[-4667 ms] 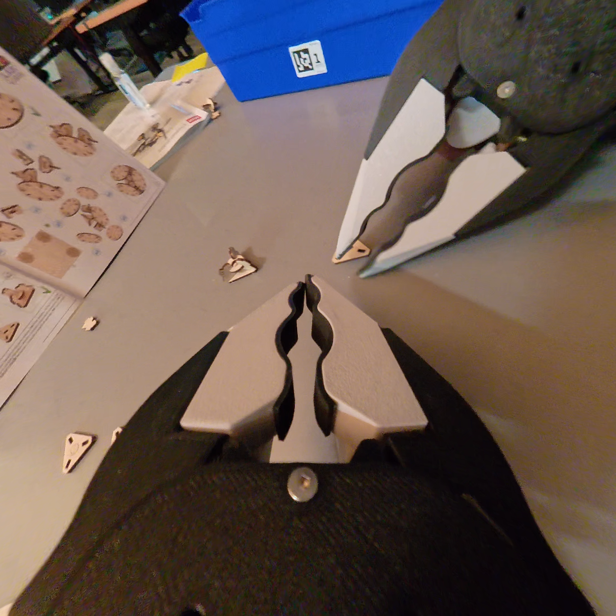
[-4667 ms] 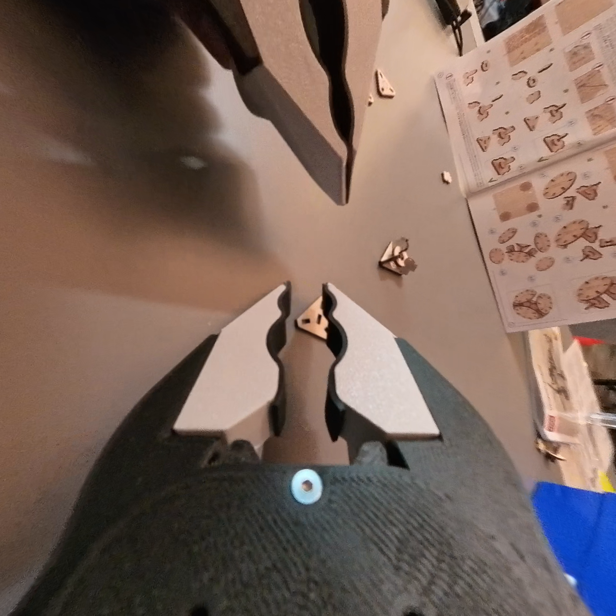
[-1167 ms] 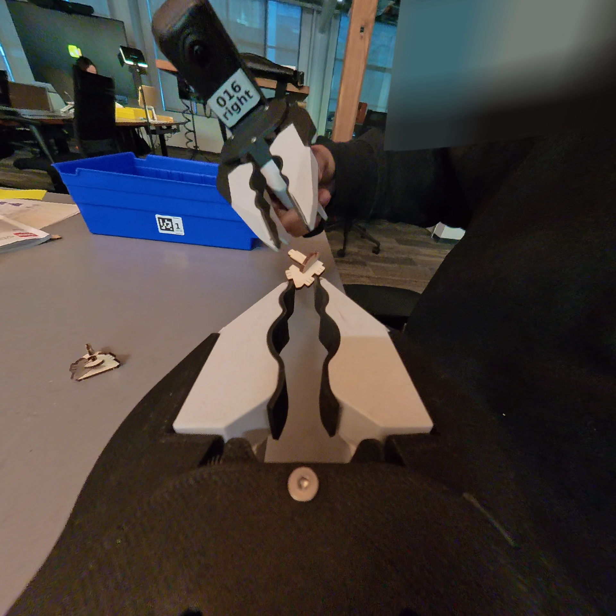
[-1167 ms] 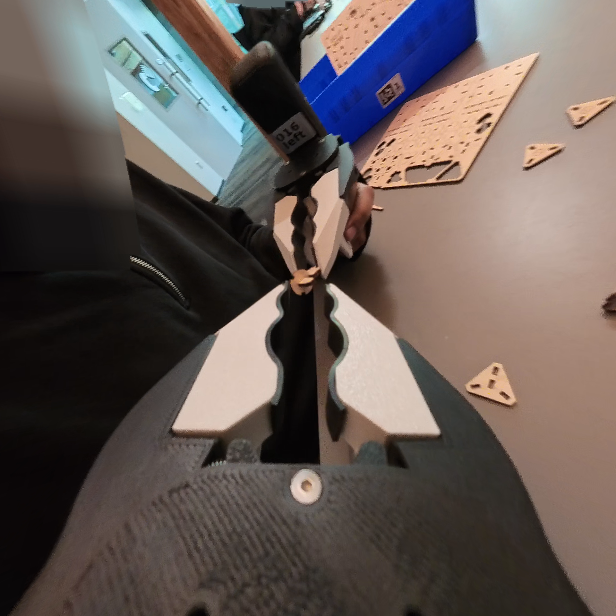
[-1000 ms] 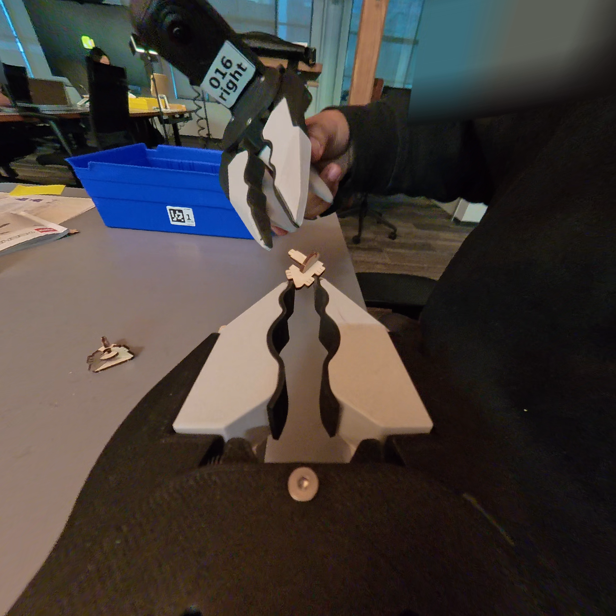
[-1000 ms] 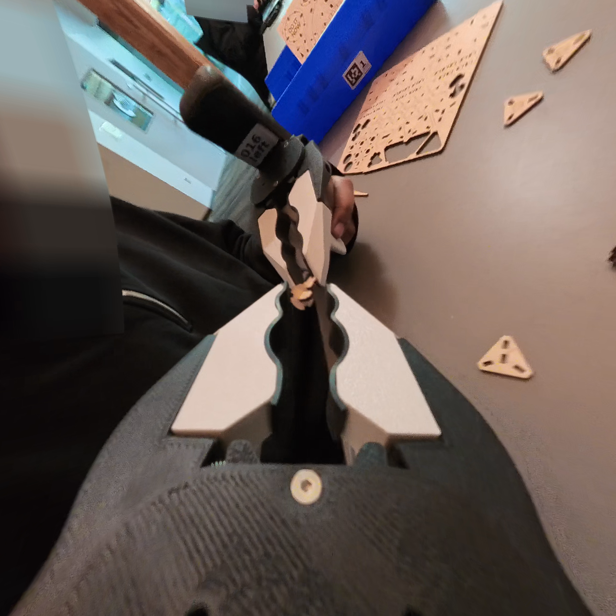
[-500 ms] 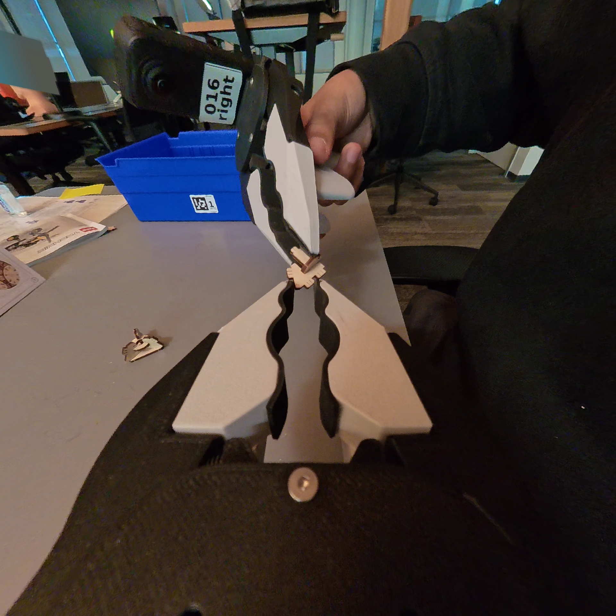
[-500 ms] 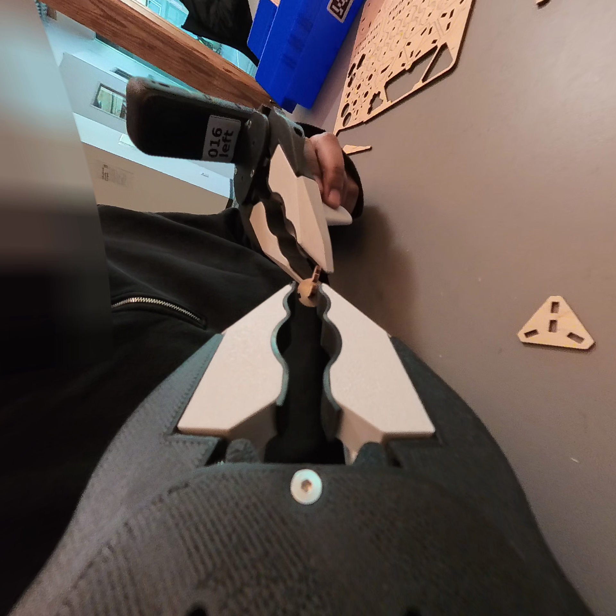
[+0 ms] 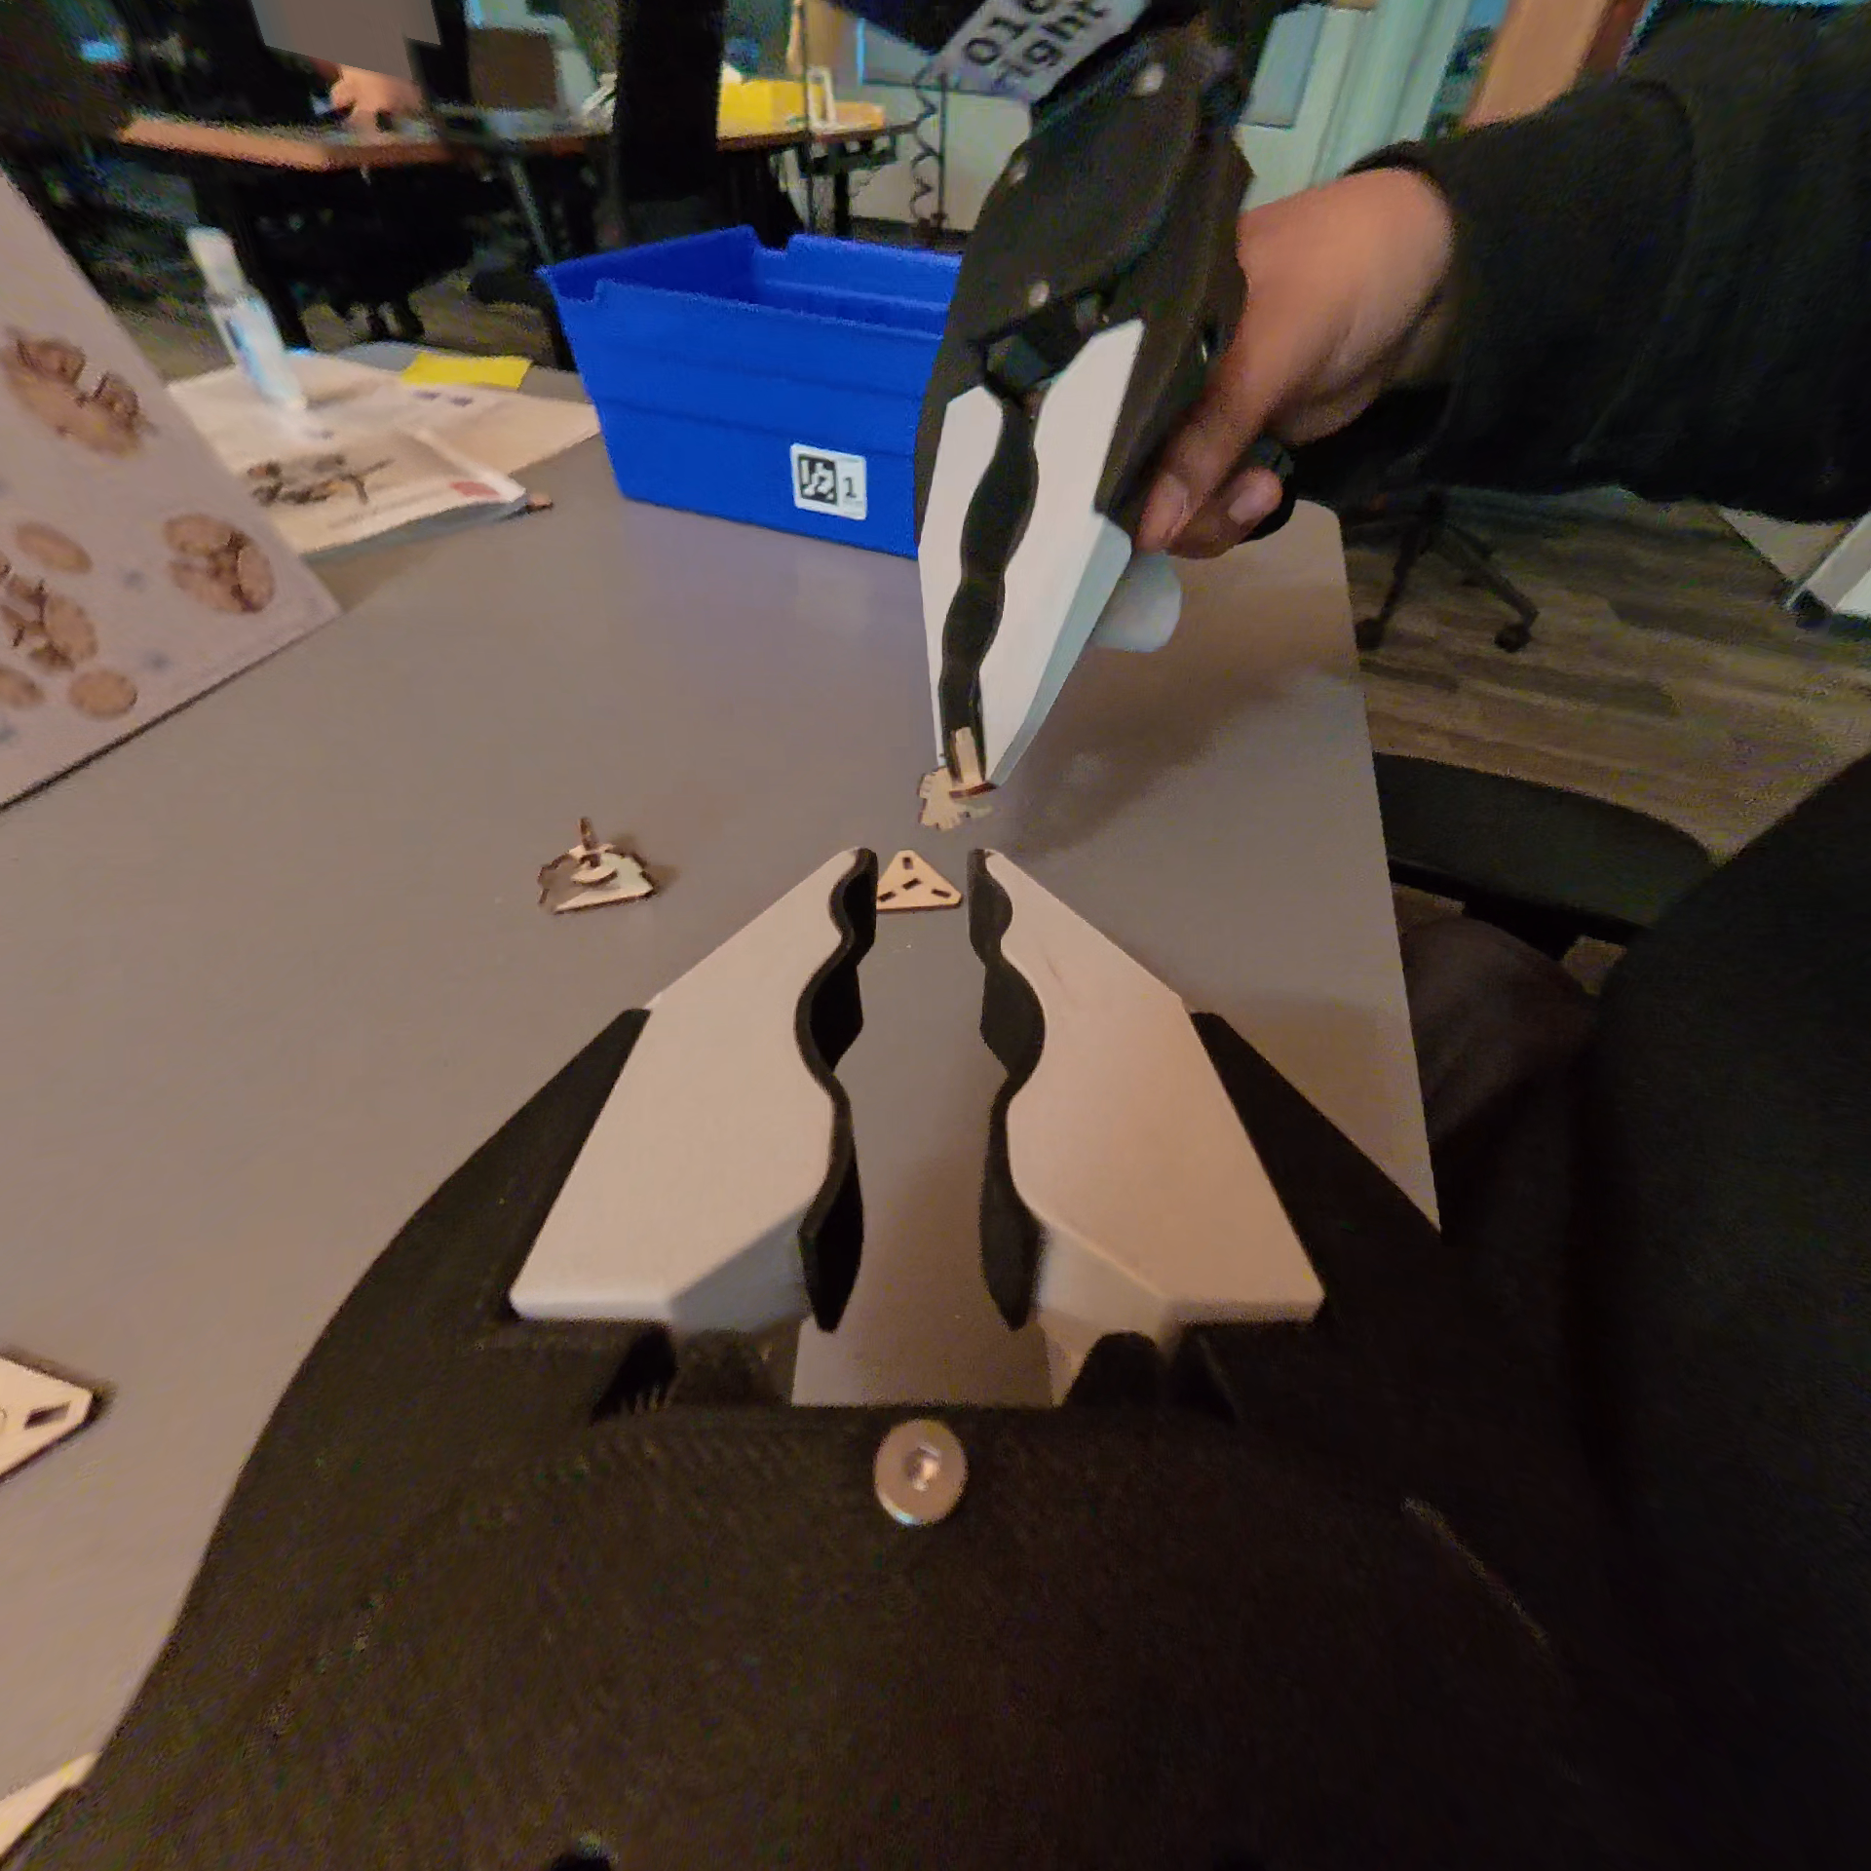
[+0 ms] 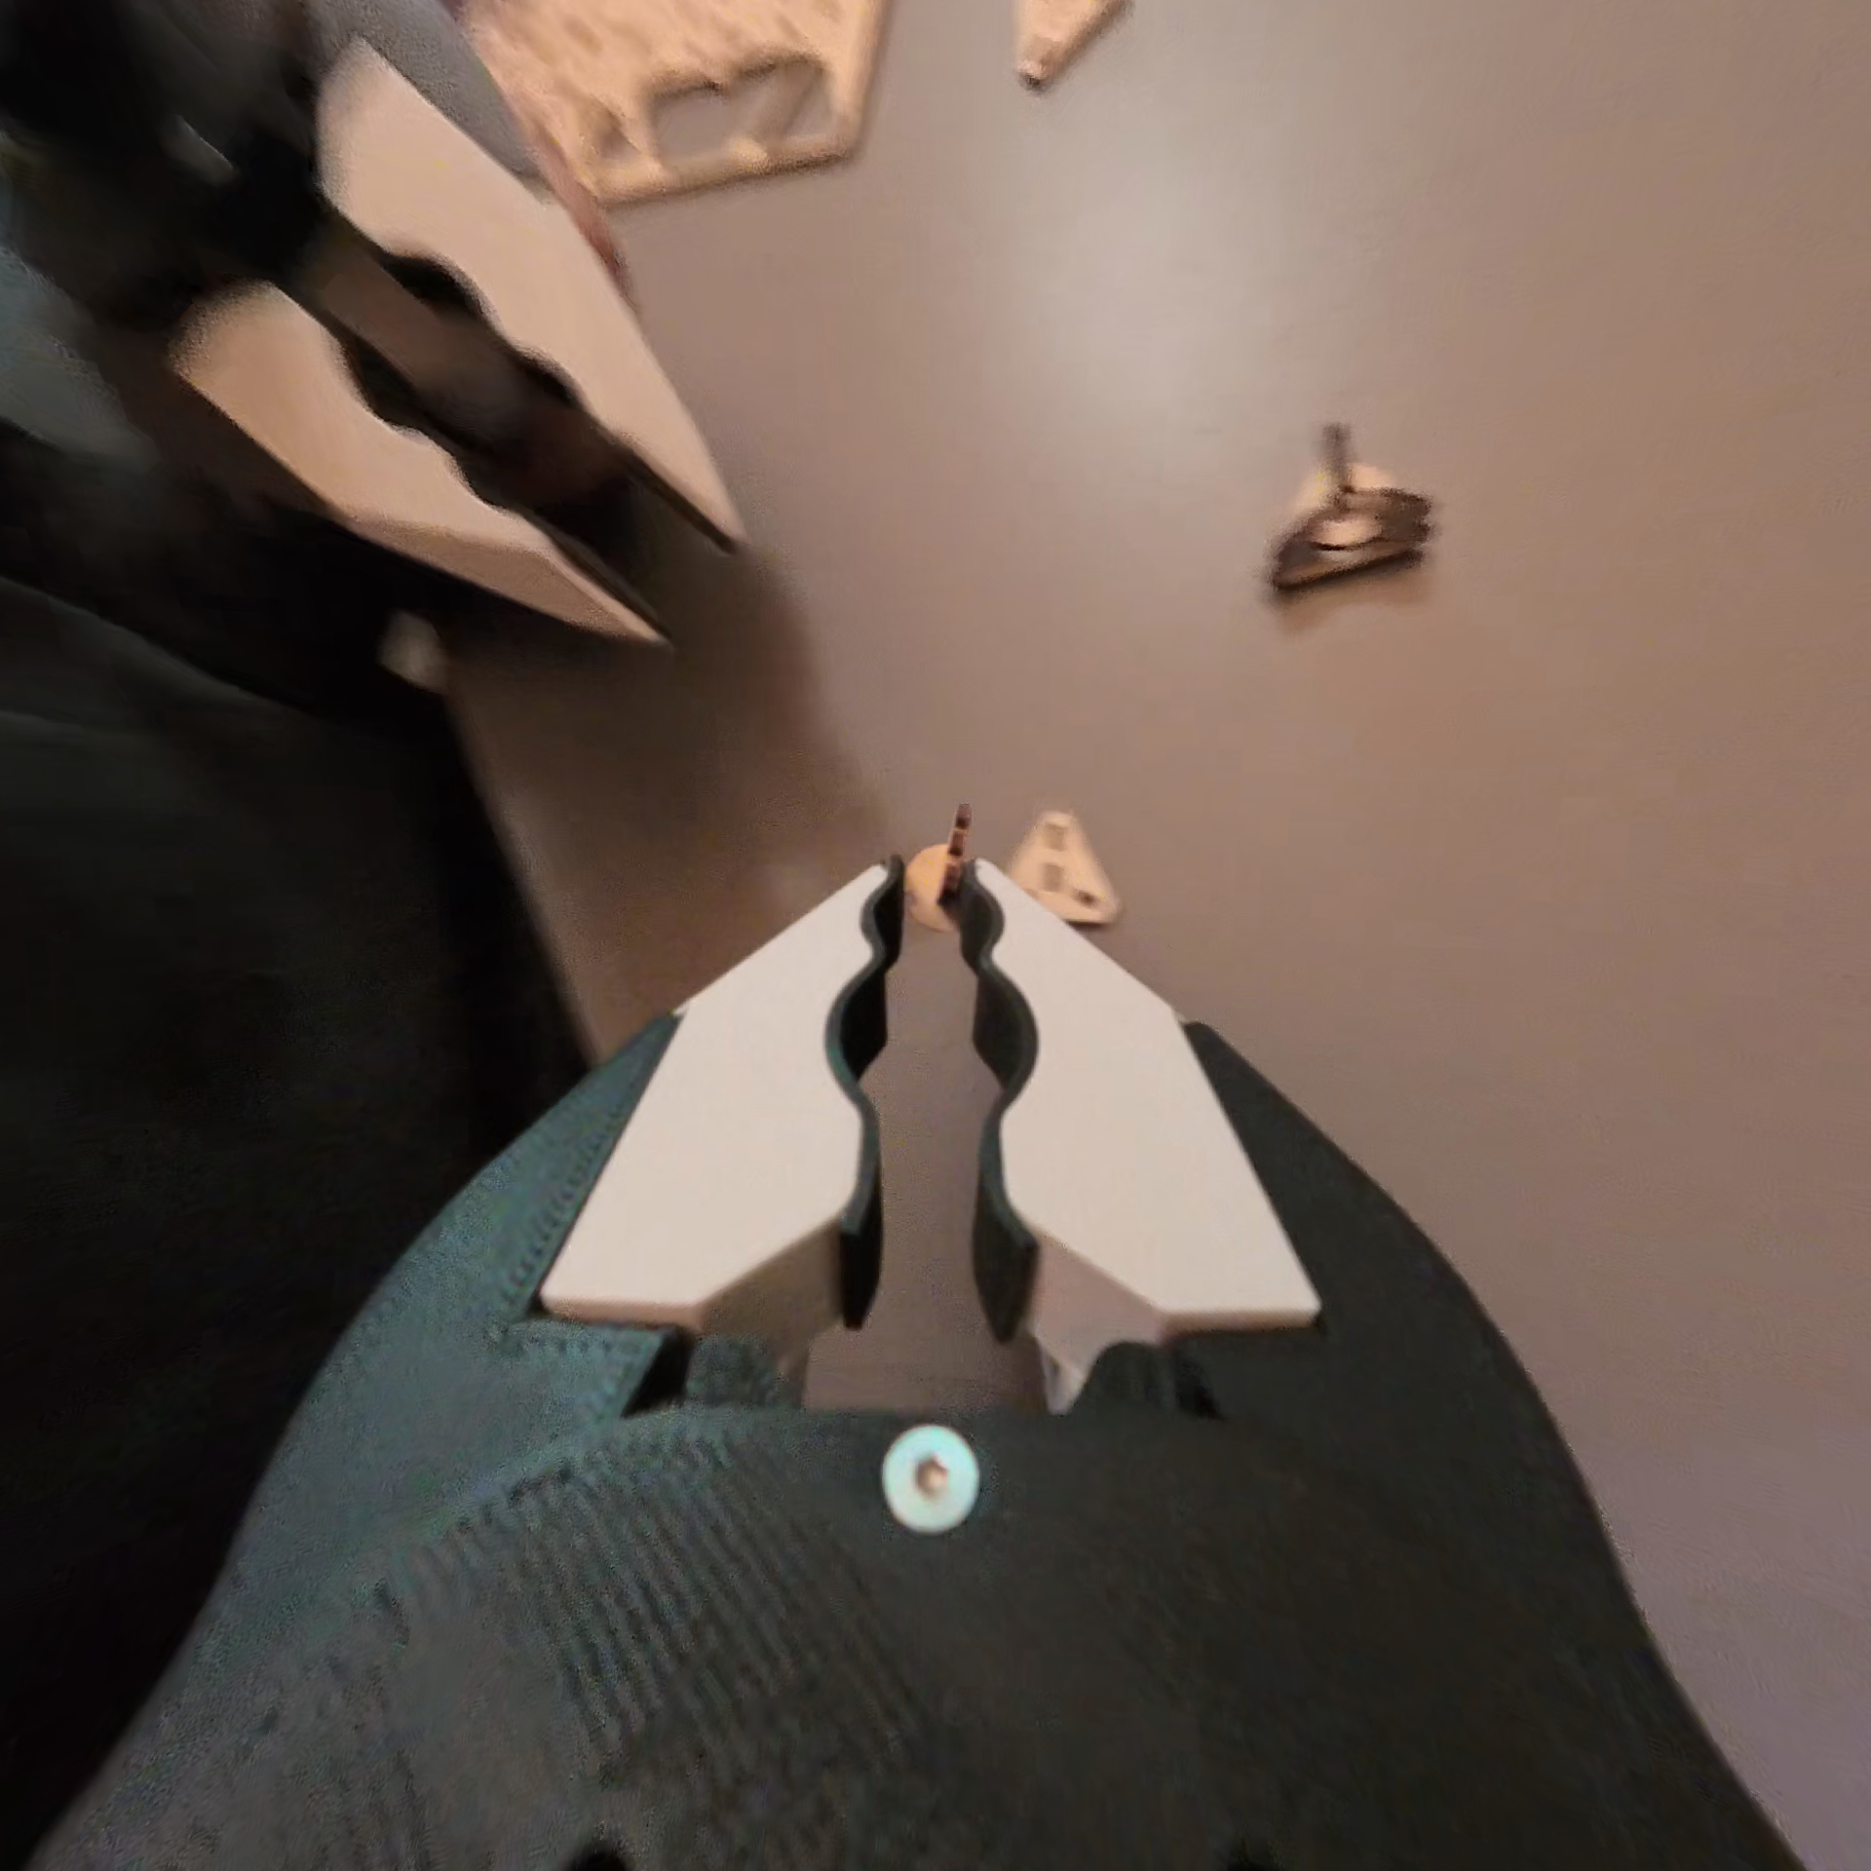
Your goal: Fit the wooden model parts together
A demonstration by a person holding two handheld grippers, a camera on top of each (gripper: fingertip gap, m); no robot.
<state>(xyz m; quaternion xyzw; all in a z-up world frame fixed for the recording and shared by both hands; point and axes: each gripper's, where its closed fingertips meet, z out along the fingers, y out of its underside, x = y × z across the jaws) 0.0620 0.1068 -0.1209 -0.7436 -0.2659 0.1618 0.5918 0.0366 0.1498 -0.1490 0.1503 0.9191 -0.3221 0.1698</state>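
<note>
Behind left tongs [image 10: 699,587], perforated wooden sheet [image 10: 709,111]

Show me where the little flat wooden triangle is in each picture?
Left wrist view: the triangle lies flat on the table, just past the open left tool.
Right wrist view: the triangle lies just right of the right tool, which pinches a small wooden piece.
Shared landmark: the darker built-up wooden part.

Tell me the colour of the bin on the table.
Blue bin; clearest in the left wrist view.
</note>
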